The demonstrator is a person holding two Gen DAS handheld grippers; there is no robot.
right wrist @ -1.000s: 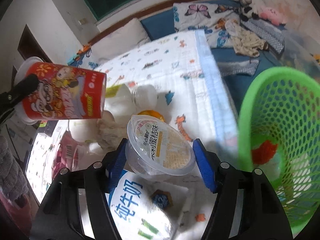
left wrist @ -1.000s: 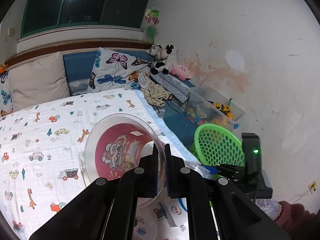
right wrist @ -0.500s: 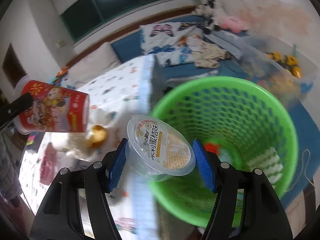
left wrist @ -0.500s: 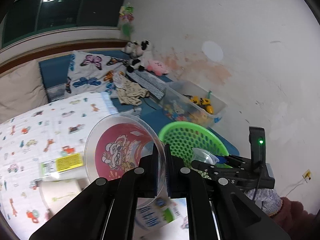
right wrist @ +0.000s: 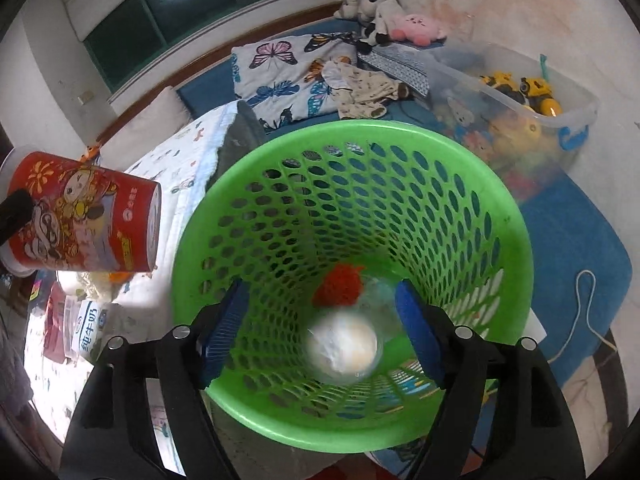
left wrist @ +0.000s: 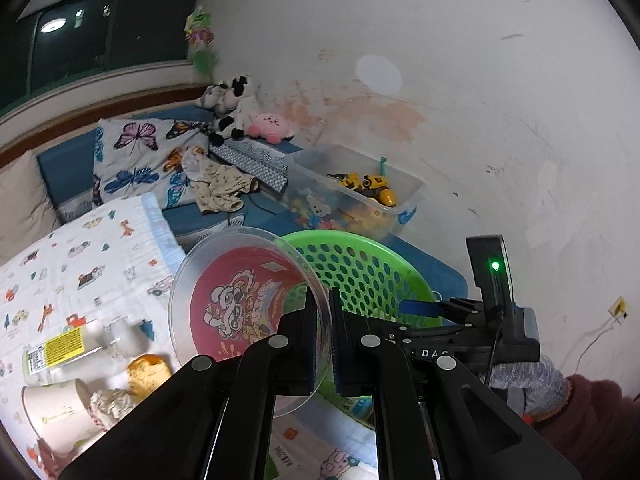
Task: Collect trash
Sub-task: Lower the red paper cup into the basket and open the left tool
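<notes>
Printed bed blanket (left wrist: 80, 264) bears bottle (left wrist: 68, 354), paper cup (left wrist: 56, 416), basket (right wrist: 352, 280)

Left wrist view: oblique across bed toward wall. Right wrist view: steeply down, close over green basket (right wrist: 400, 152); both share it.

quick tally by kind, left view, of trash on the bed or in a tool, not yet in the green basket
plastic bottle: 1
paper cup: 1
crumpled tissue: 1
orange lump: 1
red cup, clamped in the left tool: 1
total: 5 that I can make out
</notes>
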